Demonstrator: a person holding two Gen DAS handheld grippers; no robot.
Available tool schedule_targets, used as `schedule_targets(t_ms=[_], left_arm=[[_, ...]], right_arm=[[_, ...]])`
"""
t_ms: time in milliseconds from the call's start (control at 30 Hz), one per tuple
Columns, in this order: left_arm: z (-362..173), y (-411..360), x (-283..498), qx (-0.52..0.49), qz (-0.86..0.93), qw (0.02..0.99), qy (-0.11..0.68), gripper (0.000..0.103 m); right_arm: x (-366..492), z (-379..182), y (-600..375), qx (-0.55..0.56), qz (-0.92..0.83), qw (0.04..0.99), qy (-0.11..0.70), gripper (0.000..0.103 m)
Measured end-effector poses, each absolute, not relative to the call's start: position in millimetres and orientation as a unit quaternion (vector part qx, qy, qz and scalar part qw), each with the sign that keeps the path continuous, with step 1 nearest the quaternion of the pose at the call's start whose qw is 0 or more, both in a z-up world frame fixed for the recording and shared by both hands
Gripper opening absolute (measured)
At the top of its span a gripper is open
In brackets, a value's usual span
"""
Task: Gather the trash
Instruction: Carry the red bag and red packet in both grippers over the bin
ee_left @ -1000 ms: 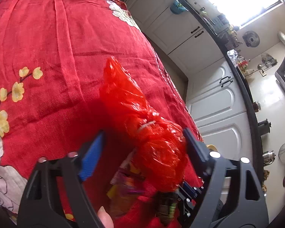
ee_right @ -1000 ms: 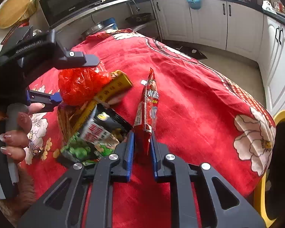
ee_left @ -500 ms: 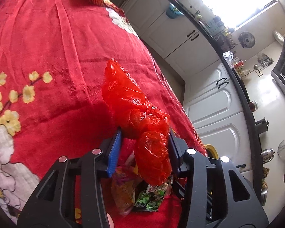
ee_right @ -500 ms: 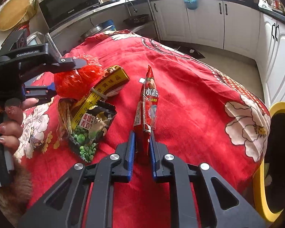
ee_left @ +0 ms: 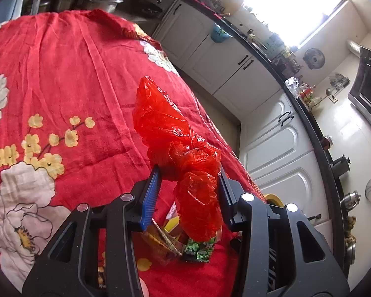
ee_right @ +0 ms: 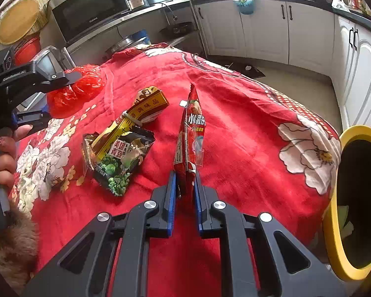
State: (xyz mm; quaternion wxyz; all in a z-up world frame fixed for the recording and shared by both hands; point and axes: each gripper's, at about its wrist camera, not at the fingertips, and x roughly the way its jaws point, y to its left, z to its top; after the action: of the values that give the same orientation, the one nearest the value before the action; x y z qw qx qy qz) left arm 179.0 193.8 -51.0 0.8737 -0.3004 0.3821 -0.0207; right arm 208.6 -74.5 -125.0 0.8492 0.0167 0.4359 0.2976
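A crumpled red plastic bag point(ee_left: 185, 153) is pinched in my left gripper point(ee_left: 189, 173), lifted clear of the red flowered tablecloth point(ee_left: 61, 61). The same red bag point(ee_right: 74, 89) and left gripper point(ee_right: 59, 84) show at the left of the right wrist view. My right gripper point(ee_right: 185, 180) is shut on a red snack packet point(ee_right: 191, 133) that stands on edge. A green pea packet point(ee_right: 116, 165) and a yellow seasoning packet point(ee_right: 141, 113) lie together on the cloth, left of the red packet.
A yellow-rimmed bin point(ee_right: 334, 222) with a dark inside stands below the table's right edge. White kitchen cabinets point(ee_right: 296, 32) and a black worktop run behind. A microwave point(ee_right: 91, 12) sits on a shelf at the back left. A person's hand point(ee_right: 2, 153) holds the left gripper.
My left gripper closed on the red bag and lifted it off the packets, up and to the left. My right gripper kept hold of the red snack packet and drifted slightly.
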Motion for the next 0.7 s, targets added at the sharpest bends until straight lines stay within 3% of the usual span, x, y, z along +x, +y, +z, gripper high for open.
schedule_targets(t_ms=[700], left_arm=[[-24.7,121.6,177.5,-0.246,-0.076,0.895,0.364,0.035]], right_arm=[[184.0,-84.9,-128.6,0.022,0.276,0.877,0.392,0.013]])
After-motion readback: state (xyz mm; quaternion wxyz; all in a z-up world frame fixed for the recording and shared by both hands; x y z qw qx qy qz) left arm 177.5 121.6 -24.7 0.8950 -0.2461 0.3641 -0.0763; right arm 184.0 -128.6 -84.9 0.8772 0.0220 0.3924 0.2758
